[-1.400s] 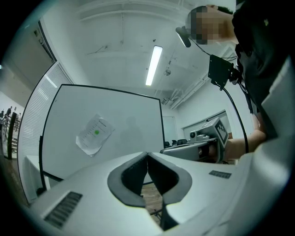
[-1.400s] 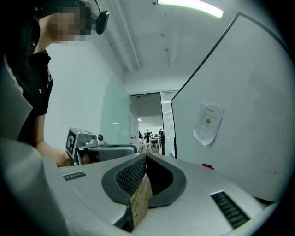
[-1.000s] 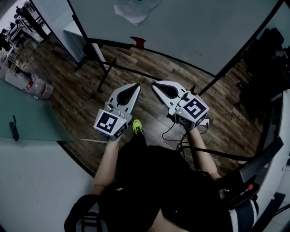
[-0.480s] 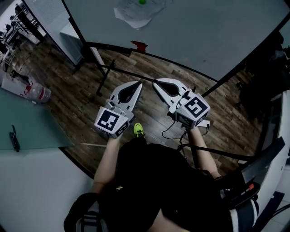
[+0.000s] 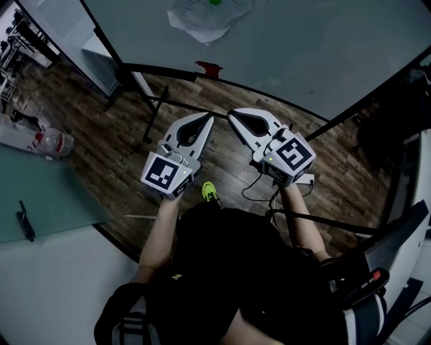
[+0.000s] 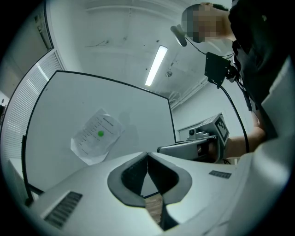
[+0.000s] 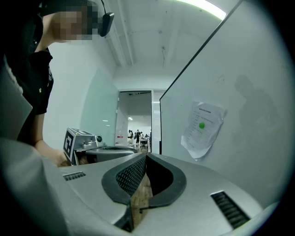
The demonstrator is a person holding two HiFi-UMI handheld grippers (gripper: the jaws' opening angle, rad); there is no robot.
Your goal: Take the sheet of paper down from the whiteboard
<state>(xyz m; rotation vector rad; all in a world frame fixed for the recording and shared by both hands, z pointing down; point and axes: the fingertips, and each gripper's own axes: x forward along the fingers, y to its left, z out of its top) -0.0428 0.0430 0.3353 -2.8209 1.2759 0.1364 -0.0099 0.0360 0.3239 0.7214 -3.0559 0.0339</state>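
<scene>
1. Gripper state. My left gripper is closed. In the left gripper view its two dark pads meet at the tip and nothing sits between them. My right gripper is closed as well. In the right gripper view its pads are together at the tip and hold nothing. Only the wooden floor shows through the hollow behind the pads.

2. Gripper position. Both grippers point toward the whiteboard and stand clear of it, touching neither its face nor its frame. In the head view their tips lie in front of the whiteboard's lower edge, side by side. The tips are close together but apart.

3. Task item. The sheet of paper is on the face of the whiteboard, well above its lower edge. It hangs tilted and its edges are creased. A round green magnet sits on the sheet, near its middle. Neither gripper touches the sheet. It is nearer the whiteboard's left side than its right, as seen in the left gripper view.

4. Other items. A small red object rests on the whiteboard's lower edge, below the sheet. The whiteboard's black stand legs reach the floor under its left part. A plastic bottle lies on the floor, well off the whiteboard's left end.
</scene>
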